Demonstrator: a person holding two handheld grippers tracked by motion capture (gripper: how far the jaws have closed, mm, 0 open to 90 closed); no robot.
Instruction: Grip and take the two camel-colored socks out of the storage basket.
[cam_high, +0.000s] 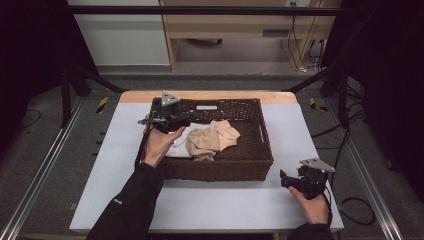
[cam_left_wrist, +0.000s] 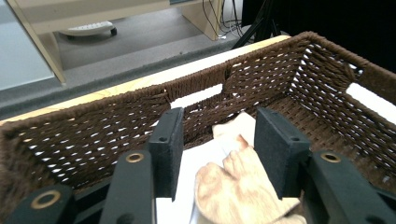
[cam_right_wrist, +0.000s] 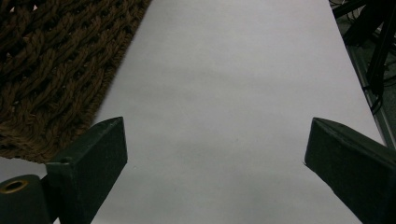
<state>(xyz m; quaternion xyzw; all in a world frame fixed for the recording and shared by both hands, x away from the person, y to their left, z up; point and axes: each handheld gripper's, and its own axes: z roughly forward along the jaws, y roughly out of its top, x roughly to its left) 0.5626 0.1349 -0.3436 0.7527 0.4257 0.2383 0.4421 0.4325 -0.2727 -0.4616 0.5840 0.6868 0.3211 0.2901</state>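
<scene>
table (cam_high: 215, 205): white top, wood far edge | on it: 1 brown woven basket (cam_high: 220, 170)

The high view looks forward and down from above the near edge of the pale grey table (cam_high: 210, 205), taking in the floor beyond. The left gripper view sits close inside the dark brown woven rectangular basket (cam_left_wrist: 116, 121), facing its far wall. The right gripper view looks low along the tabletop (cam_right_wrist: 224, 93), probably beside that basket's outer wall (cam_right_wrist: 51, 65).

Crumpled beige cloth (cam_high: 214, 138) atop a white cloth (cam_high: 179, 145), both inside the dark-brown woven basket (cam_high: 250, 162), left of centre.
</scene>
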